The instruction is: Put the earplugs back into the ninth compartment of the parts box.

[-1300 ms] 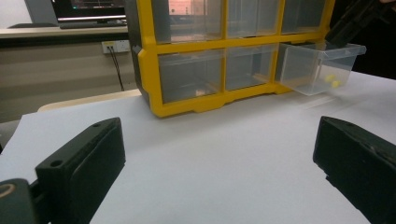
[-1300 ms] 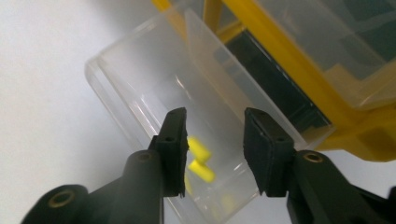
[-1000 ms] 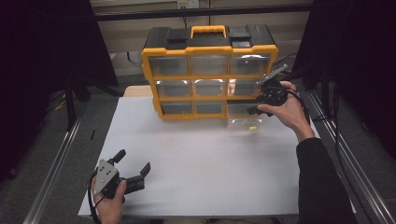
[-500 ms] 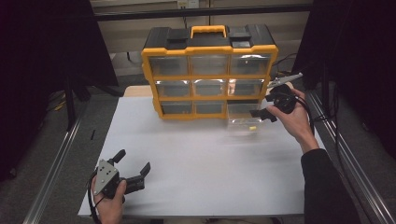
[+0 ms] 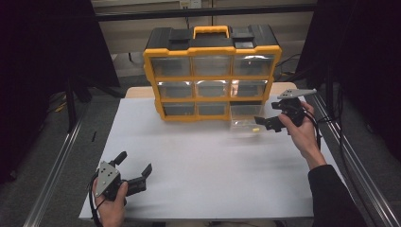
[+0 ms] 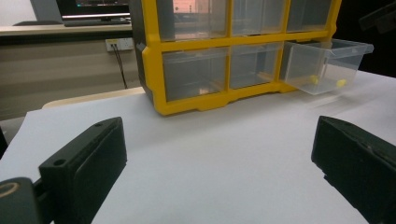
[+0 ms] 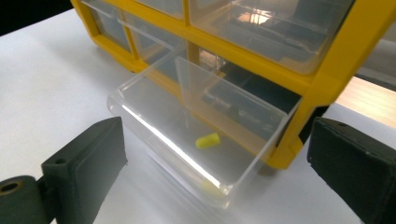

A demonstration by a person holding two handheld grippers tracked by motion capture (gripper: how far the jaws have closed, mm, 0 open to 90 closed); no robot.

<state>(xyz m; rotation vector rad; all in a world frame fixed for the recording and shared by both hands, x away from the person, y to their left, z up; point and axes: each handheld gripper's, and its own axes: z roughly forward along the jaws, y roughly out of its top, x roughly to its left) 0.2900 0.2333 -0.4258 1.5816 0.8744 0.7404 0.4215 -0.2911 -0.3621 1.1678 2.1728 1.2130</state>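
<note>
Your right gripper [image 5: 266, 124], jaws just opened and spread with nothing between, hangs beside the pulled-out clear drawer [image 7: 187, 140] at the organizer's [image 5: 213, 78] lower right corner; a yellow piece [image 7: 208, 140] lies inside. Your left gripper [image 5: 135, 171] rests agape on bare white tabletop [image 5: 213, 165].

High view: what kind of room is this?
Probably a lab or workshop test bench. A yellow parts organizer stands on a white table framed by metal rails, with dark curtains around it and a wall socket behind.

l gripper [image 6: 219, 163] jaws wide, empty; clear drawer [image 6: 327, 65] pulled out of yellow organizer [image 6: 154, 70]
</note>
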